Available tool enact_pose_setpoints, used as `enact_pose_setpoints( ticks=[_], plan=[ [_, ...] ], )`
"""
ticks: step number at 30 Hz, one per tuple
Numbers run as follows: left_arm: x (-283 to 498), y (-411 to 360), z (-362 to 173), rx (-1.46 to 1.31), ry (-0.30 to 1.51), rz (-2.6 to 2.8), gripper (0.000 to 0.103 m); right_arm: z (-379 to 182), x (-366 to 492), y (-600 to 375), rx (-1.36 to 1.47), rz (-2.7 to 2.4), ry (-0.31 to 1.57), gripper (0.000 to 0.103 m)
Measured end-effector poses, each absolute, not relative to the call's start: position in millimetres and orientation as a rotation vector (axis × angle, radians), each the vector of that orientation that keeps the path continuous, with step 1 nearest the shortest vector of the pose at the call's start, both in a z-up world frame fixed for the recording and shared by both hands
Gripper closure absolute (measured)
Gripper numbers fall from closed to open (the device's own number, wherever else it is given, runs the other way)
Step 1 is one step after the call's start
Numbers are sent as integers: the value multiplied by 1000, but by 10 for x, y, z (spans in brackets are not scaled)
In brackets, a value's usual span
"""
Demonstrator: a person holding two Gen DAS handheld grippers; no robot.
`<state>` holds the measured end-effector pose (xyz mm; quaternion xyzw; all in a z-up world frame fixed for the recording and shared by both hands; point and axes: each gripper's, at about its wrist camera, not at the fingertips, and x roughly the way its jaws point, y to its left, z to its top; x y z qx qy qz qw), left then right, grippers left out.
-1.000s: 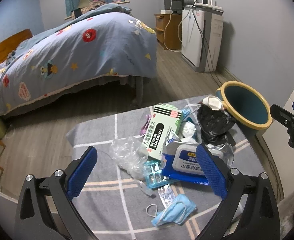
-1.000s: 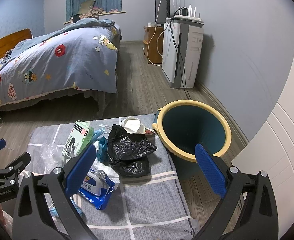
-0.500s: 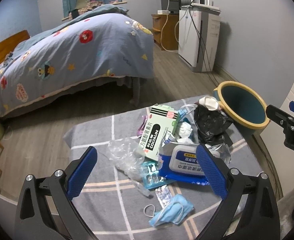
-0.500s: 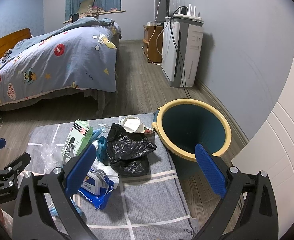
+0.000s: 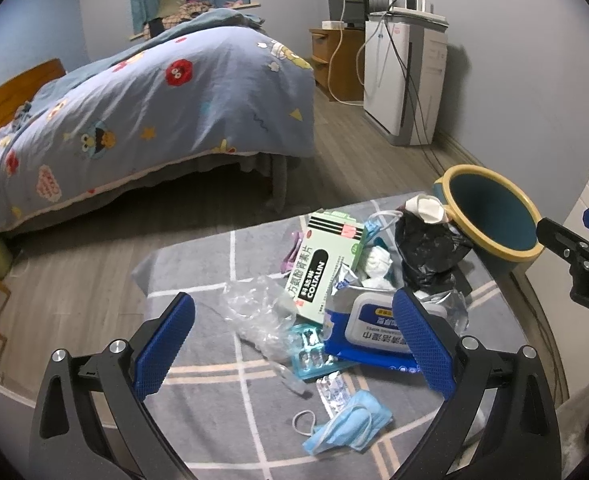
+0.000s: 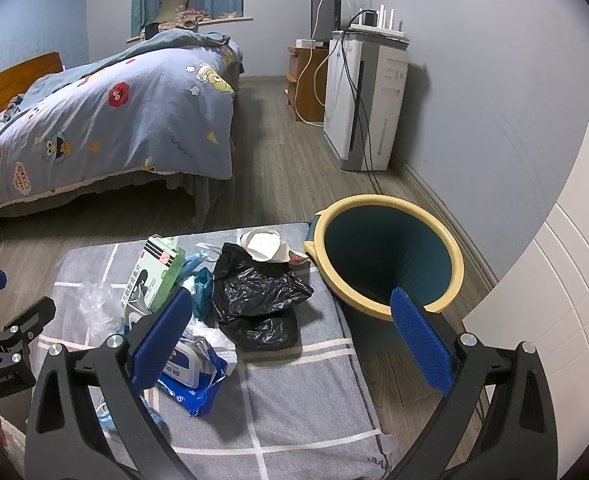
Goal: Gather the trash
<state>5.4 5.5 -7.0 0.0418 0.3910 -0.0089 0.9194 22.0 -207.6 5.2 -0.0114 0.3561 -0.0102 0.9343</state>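
Trash lies heaped on a grey checked mat (image 5: 198,312): a green medicine box (image 5: 322,260), a blue wet-wipe pack (image 5: 374,336), crumpled clear plastic (image 5: 258,312), pill blisters (image 5: 310,350), a blue face mask (image 5: 350,424), a black bag (image 5: 426,252) (image 6: 258,288) and a white cup-shaped mask (image 6: 264,244). A teal bin with a yellow rim (image 6: 386,256) (image 5: 490,212) stands beside the mat on the right. My left gripper (image 5: 294,344) hovers open above the near trash, holding nothing. Open too, my right gripper (image 6: 290,336) hangs over the mat beside the bin.
A bed with a patterned blue duvet (image 5: 154,112) fills the left and back. A white air purifier (image 6: 362,100) with cables stands against the right wall, beyond it a wooden cabinet (image 6: 302,84) bearing a monitor. White panelling (image 6: 554,292) rises at the near right. Wooden floor surrounds the mat.
The left wrist view has drawn back and up a little, so the trash pile sits slightly farther off. The right view has barely shifted. Both grippers stay open.
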Motion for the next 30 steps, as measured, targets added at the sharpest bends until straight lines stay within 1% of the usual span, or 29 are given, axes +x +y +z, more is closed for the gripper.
enact_pose_setpoints(
  ticks=[23, 27, 30],
  plan=[
    [79, 90, -64, 62, 804, -21, 5, 53, 255, -2063, -35, -30, 735, 5],
    [157, 158, -18, -17, 805, -60, 5, 204, 374, -2102, -78, -31, 704, 6],
    [281, 218, 39, -50, 798, -66, 5, 344, 509, -2214, -41, -4, 688, 6]
  ],
)
